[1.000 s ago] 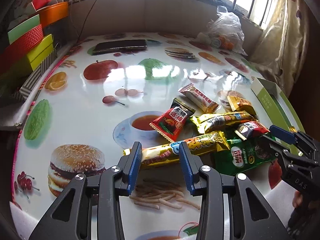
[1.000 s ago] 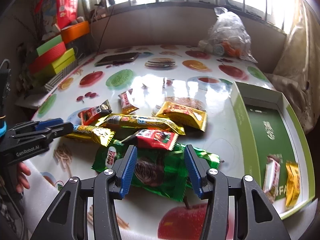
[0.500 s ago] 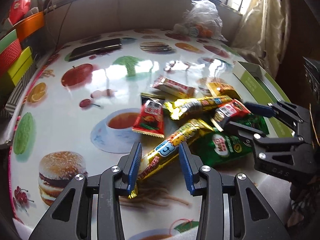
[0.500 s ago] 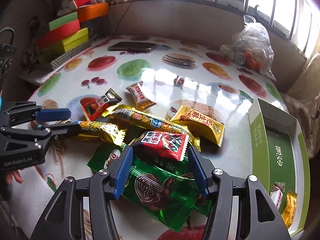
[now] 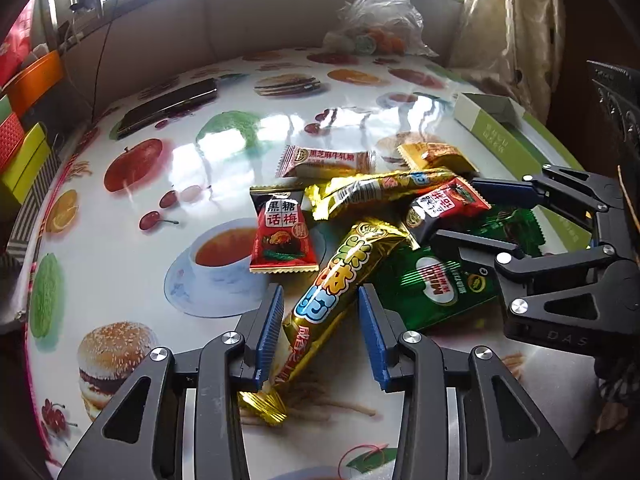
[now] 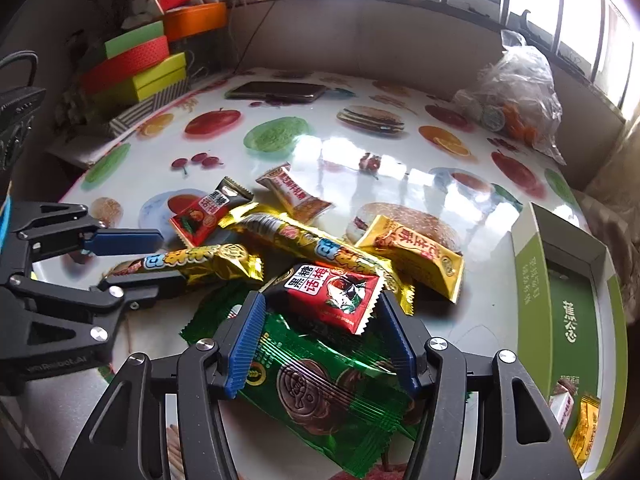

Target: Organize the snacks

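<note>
Right wrist view alone shows snacks [image 6: 576, 412] inside the green box [image 6: 532, 276].

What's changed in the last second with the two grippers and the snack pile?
The right gripper has closed in on the red plum packet, its fingers just widening around it. The left gripper now straddles the gold bar lengthwise, still not clamped. The snack pile itself hasn't shifted.

free: bare table [image 5: 120, 272] left of snack pile [image 6: 320, 264] | blocked: green box [image 6: 576, 320] right, plastic bag [image 6: 516, 96] far
</note>
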Available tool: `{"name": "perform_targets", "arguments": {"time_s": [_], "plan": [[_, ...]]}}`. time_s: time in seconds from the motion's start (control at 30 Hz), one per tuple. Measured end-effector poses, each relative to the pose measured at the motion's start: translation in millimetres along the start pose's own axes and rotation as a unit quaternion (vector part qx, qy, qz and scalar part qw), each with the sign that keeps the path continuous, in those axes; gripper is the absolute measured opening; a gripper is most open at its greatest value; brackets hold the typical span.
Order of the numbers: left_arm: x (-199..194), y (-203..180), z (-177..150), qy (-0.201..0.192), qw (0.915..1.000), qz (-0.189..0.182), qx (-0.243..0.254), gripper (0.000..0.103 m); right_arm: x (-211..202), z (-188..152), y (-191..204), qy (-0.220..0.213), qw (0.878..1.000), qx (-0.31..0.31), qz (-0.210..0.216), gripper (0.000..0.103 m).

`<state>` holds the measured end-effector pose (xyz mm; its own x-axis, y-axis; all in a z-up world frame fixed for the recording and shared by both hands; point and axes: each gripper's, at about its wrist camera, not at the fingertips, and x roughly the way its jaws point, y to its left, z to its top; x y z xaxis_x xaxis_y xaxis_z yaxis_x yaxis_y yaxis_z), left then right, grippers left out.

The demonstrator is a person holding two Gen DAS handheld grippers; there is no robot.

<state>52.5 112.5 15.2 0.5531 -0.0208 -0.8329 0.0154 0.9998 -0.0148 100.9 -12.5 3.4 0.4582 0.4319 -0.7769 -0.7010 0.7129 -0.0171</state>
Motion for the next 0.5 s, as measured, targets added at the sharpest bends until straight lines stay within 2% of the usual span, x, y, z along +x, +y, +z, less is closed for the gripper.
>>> {"name": "perform_targets", "arguments": {"time_s": [0.2,0.33,0.5], "plan": [[4,17,-3,0.005,0.999,0.024,-0.038,0.04,0,0,3,0.0,0.999,0.005,0.054,0.058],[4,19,-4,0.006,0.9988,0.023,-0.043,0.04,-1,4,3,-0.008,1.0,-0.005,0.03,0.058],[7,17,-2,0.003,0.9991,0.017,-0.039,0.04,10,8,1,0.001,1.0,-0.003,0.027,0.058]]}}
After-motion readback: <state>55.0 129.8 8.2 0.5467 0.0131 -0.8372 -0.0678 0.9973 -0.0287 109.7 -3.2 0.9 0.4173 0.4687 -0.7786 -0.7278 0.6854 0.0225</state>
